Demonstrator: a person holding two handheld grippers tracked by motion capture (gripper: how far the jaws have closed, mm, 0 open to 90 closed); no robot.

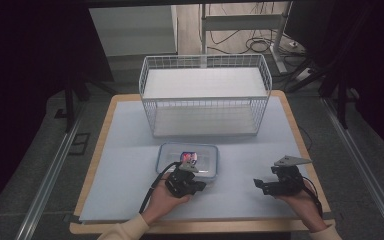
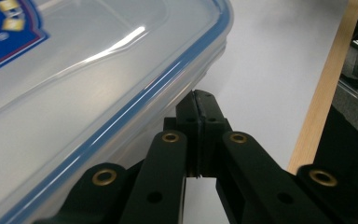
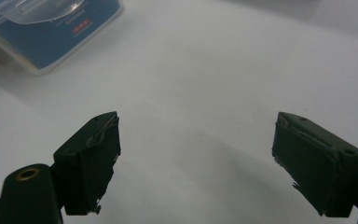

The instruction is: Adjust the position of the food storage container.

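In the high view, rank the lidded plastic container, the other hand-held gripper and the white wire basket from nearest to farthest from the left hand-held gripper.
Measured from the left hand-held gripper, whose jaws are shut:
1. Lidded plastic container: right at its tips, just ahead of it.
2. Right hand-held gripper: off to its right, near the table's front edge, jaws open.
3. White wire basket: farthest, at the back of the table beyond the container.
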